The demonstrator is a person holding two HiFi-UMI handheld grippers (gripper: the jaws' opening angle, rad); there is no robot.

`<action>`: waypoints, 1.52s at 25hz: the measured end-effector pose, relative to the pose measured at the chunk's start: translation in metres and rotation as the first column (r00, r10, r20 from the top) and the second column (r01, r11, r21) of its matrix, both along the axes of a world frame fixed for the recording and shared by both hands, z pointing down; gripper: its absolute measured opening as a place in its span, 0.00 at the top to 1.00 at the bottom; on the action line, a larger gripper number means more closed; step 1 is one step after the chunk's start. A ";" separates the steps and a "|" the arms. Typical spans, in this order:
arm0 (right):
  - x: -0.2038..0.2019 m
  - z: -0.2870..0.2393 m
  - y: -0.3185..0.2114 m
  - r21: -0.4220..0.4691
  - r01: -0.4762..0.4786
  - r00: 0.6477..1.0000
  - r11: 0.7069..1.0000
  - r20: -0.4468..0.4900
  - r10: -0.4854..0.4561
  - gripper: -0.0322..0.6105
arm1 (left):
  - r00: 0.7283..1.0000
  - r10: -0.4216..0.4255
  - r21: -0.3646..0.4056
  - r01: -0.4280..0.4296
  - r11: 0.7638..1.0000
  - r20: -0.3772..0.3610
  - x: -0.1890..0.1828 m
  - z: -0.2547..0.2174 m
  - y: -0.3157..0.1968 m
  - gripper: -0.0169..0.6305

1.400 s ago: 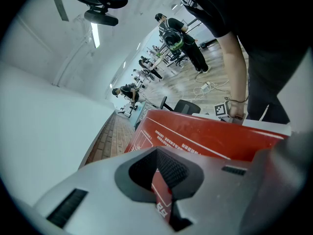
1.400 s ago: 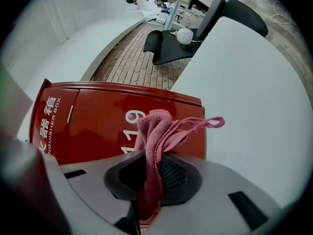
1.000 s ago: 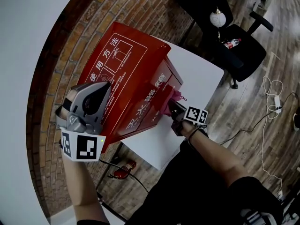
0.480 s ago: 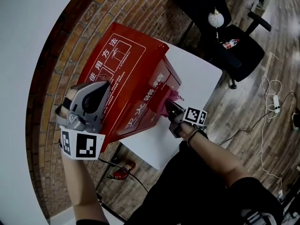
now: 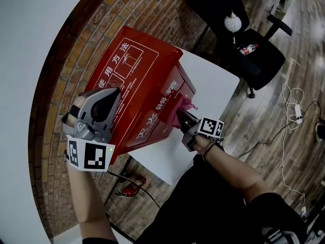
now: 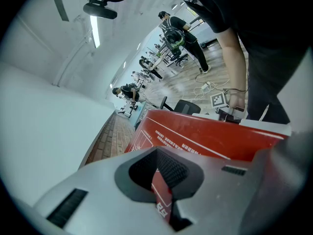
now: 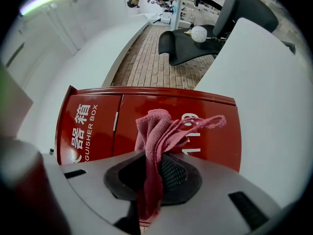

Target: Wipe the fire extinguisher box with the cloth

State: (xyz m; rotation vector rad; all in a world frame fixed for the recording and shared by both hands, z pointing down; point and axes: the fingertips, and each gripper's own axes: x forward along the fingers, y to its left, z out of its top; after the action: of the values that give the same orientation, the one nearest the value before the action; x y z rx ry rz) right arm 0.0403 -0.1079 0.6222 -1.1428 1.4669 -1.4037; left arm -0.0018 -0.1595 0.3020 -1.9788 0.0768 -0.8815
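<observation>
The red fire extinguisher box (image 5: 137, 80) stands on a white table (image 5: 216, 80), with white print on its top and front. My left gripper (image 5: 109, 103) is shut, and its tips rest on the near left part of the box top. In the left gripper view, red of the box (image 6: 205, 141) shows through the slit between the left gripper's (image 6: 164, 180) closed jaws. My right gripper (image 5: 179, 117) is shut on a pink cloth (image 5: 184, 104) and holds it against the box's front face. In the right gripper view, the cloth (image 7: 156, 129) bunches out of the right gripper (image 7: 152, 177) over the box's door (image 7: 93, 126).
A black office chair (image 5: 254, 55) stands beyond the table with a white ball (image 5: 232, 22) and a bottle (image 5: 247, 49) on it. Cables (image 5: 294, 105) lie on the wooden floor at the right. A brick wall (image 5: 66, 85) runs behind the box. A small red item (image 5: 133, 183) lies under the table.
My right gripper has slid the pink cloth a little way up the box's front face. The left gripper has stayed where it was.
</observation>
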 end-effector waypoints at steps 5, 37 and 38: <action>-0.001 -0.013 0.000 0.023 0.004 1.000 1.000 0.003 -0.004 0.84 | 1.000 -0.001 -0.001 0.001 1.000 0.000 0.000 0.000 0.000 0.95; -0.001 -0.084 -0.003 0.141 0.012 1.000 0.990 0.024 -0.016 0.84 | 1.000 0.000 -0.001 0.000 1.000 0.000 0.000 -0.001 0.001 0.95; -0.001 -0.087 -0.004 0.149 0.013 1.000 0.989 0.019 -0.016 0.84 | 1.000 0.000 -0.001 0.000 1.000 0.000 0.000 -0.001 0.001 0.95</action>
State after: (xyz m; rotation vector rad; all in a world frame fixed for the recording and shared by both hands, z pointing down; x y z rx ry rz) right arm 0.0392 -0.1115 0.5351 -1.0241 1.5409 -1.2883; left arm -0.0021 -0.1590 0.3015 -1.9793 0.0764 -0.8816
